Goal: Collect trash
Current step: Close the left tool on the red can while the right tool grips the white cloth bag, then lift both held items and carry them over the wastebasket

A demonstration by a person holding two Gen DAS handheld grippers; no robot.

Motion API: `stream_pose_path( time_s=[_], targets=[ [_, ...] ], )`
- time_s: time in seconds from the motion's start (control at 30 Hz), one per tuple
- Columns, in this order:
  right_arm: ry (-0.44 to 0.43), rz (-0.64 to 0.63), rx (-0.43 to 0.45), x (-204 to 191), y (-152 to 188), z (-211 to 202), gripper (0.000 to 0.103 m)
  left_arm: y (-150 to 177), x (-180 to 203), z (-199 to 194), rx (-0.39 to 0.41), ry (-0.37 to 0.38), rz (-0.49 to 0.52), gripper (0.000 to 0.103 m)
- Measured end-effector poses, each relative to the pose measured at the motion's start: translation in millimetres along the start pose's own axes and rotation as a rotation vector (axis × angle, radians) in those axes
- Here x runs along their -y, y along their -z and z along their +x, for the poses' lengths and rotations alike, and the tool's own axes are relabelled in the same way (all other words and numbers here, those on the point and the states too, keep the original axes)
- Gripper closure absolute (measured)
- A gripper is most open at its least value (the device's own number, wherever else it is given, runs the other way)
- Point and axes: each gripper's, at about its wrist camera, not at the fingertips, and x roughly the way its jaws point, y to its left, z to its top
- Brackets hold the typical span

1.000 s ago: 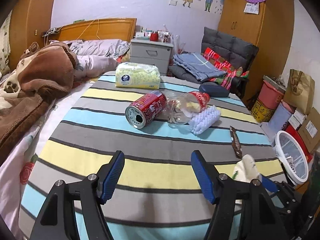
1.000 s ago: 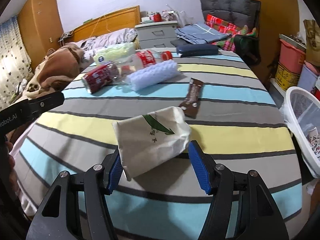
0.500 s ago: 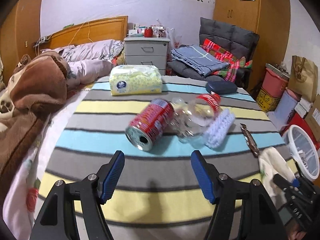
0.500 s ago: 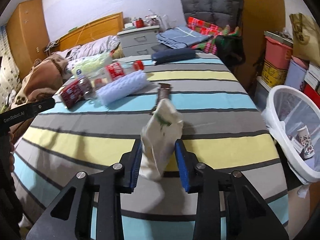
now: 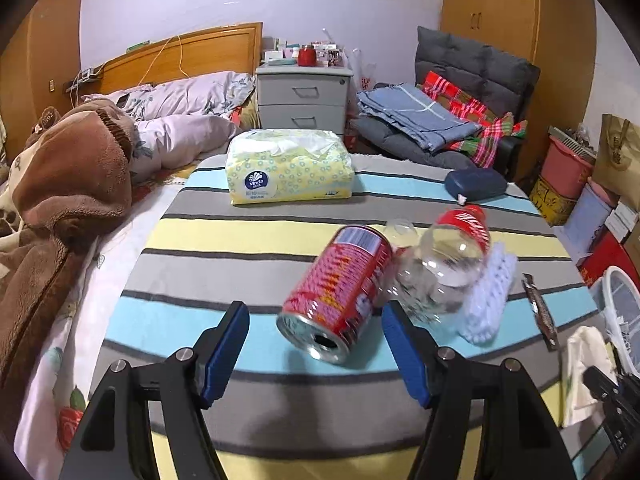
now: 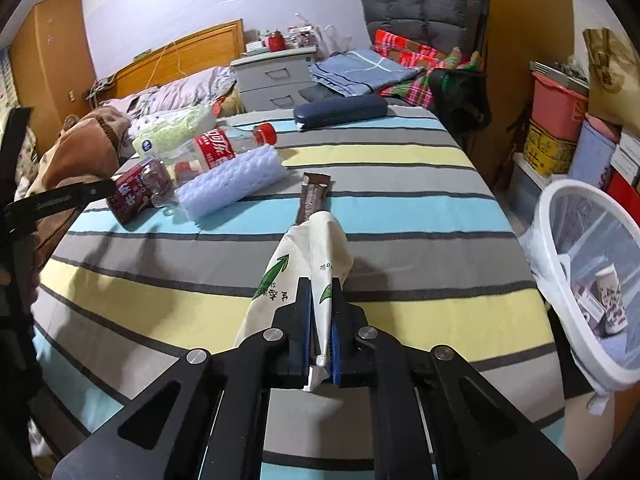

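Fingers (image 6: 306, 316) of your right gripper (image 6: 320, 322) have just pinched the crumpled cream paper bag (image 6: 308, 264) off the striped cloth, ready for the white bin (image 6: 560, 248), while your left gripper (image 5: 316, 340), spread, has neared the red can (image 5: 340, 292).

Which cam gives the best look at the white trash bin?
Right wrist view: the white trash bin shows its rim, mesh wall, liner and a cup inside, right of the striped table. Left wrist view catches only a sliver of the bin at the right edge.
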Motion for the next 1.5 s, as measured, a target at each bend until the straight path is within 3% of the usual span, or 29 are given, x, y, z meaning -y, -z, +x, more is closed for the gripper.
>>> stream_pose_path(
  time_s=[0.5, 0.57, 0.63, 1.13, 1.5],
  targets=[
    [-0.009, -0.014, 0.0, 3, -13, 8, 0.096, -19, 14, 50, -0.079, 0.056, 0.054, 0.034],
    [-0.016, -0.015, 0.003, 3, -14, 8, 0.096, -17, 17, 52, -0.087, 0.065, 0.056, 0.044],
    [-0.019, -0.02, 0.008, 2, -16, 8, 0.096, -17, 19, 52, -0.086, 0.058, 0.06, 0.045],
    [-0.029, -0.02, 0.025, 2, -18, 4, 0.096, 15, 18, 13, -0.085, 0.058, -0.015, 0.048],
    [-0.053, -0.015, 0.049, 4, -18, -8, 0.096, 41, 38, -39, -0.034, 0.07, -0.014, 0.05]
  ],
)
